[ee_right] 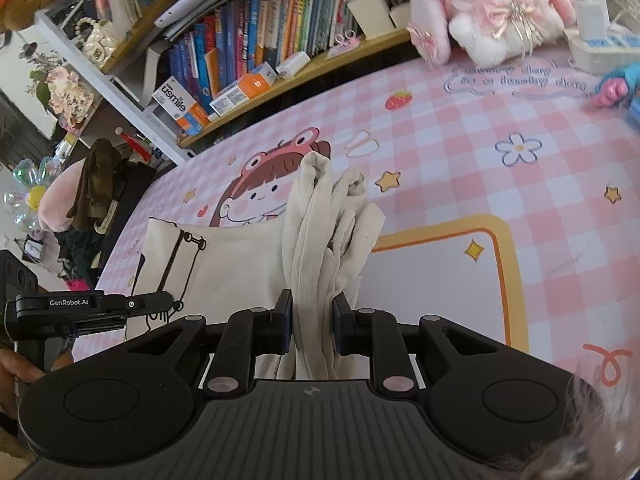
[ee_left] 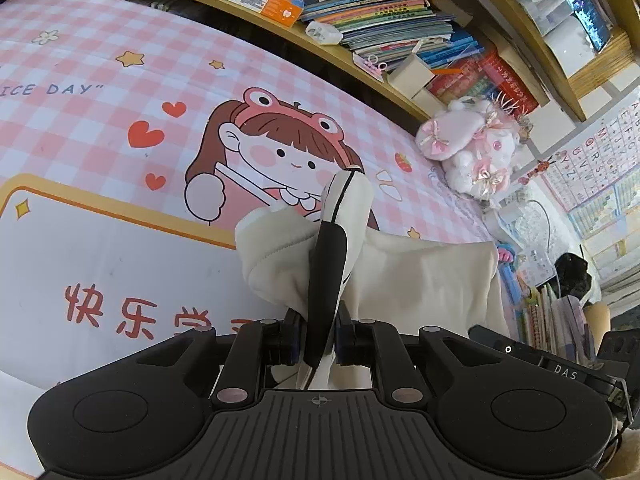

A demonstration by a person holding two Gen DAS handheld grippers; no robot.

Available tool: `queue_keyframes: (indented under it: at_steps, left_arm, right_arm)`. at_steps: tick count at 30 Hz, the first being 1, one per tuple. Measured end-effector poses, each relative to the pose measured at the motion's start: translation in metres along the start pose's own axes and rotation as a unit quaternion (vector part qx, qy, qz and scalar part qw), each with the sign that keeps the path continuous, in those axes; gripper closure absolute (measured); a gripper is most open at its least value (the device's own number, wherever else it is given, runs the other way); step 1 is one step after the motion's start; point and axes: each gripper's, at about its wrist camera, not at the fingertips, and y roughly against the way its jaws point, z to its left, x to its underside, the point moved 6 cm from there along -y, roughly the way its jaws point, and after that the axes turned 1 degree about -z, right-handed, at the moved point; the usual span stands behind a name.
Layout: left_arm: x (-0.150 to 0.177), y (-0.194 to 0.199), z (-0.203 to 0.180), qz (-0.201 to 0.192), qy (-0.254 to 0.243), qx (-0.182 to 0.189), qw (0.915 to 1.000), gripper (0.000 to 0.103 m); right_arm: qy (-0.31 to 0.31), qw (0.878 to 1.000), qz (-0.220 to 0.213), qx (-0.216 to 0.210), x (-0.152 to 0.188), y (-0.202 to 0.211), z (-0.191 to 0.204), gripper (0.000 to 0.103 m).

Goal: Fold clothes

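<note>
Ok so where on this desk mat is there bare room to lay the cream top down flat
The white panel inside the orange frame is bare, right of the cream top. The pink check left of the cartoon girl is free too. It is crowded at the far edge by the plush rabbit and bookshelf.

A big table is covered with a pink checked mat (ee_left: 100, 52). The mat has a cartoon girl in a frog hat, hearts and stars. A cream shirt (ee_right: 240, 264) lies on the mat, just ahead of the grippers. Far ahead of the right gripper, a fluffy pink bunny toy (ee_right: 492, 4) sits at the table's back edge, near a white power strip (ee_right: 600, 48).
</note>
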Motion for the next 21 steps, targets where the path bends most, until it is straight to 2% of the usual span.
queue_keyframes:
  at_steps: [9, 21]
  left_arm:
    - [-0.009, 0.009, 0.025, 0.006, -0.001, 0.027, 0.9996, 0.090]
    - [-0.050, 0.048, 0.095, 0.004, -0.005, 0.064, 0.9979, 0.092]
  right_arm:
    - [0.000, 1.000, -0.011, 0.018, 0.003, -0.006, 0.023, 0.085]
    - [-0.016, 0.998, -0.031, 0.043, 0.018, -0.039, 0.099, 0.085]
